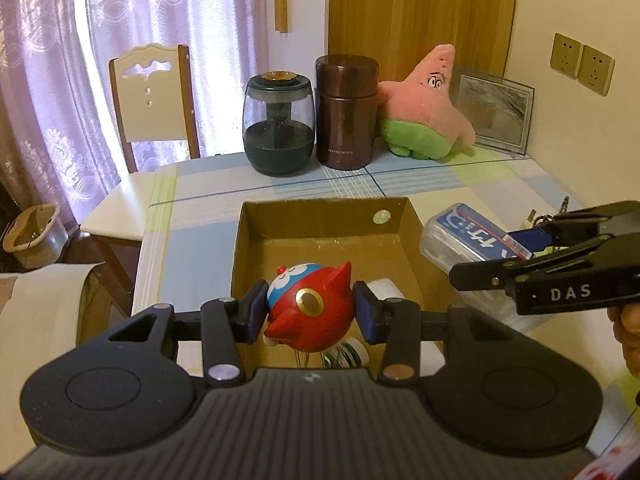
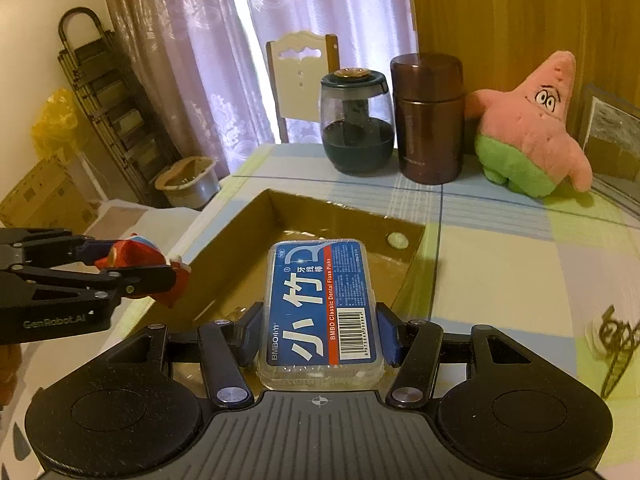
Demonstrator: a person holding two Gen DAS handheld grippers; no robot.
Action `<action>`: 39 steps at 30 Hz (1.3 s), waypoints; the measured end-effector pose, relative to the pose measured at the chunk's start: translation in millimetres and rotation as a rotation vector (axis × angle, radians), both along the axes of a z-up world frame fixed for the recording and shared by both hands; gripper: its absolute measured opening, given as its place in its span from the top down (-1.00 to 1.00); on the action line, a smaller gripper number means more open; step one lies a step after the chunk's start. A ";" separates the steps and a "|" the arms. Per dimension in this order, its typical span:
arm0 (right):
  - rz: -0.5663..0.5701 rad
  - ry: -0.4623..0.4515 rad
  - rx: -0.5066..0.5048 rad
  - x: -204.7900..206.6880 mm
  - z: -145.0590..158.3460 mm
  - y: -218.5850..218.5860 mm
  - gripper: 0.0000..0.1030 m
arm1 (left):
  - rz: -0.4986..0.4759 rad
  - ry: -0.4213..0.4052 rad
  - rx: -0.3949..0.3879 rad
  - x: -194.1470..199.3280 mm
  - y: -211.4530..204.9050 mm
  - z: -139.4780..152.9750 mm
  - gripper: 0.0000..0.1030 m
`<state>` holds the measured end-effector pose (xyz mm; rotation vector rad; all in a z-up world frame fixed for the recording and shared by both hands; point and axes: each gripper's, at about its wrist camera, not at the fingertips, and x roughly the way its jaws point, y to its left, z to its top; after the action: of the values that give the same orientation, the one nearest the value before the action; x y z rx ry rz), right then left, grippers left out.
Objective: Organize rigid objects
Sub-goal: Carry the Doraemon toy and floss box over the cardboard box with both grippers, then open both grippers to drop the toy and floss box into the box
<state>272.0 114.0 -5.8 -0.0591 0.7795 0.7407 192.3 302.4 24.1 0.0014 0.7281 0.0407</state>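
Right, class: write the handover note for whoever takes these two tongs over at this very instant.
Left tongs: shut on the red and blue toy figure, held above the near end of the cardboard box.
Right tongs: shut on the floss pick box, held over the cardboard box's near right part.
Already in the cardboard box: a white item and a green-striped item, both partly hidden.
Left to do: lower and release both held things. A bunch of keys lies on the table to the right, possibly next.
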 end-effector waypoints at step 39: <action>-0.031 0.081 -0.015 63.4 -46.7 48.3 -0.04 | 0.029 0.033 0.005 73.0 40.8 -36.8 0.01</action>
<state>335.4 162.2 -52.6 -0.0306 0.8609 0.7118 265.3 343.2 -12.7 -0.0033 0.7607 0.0705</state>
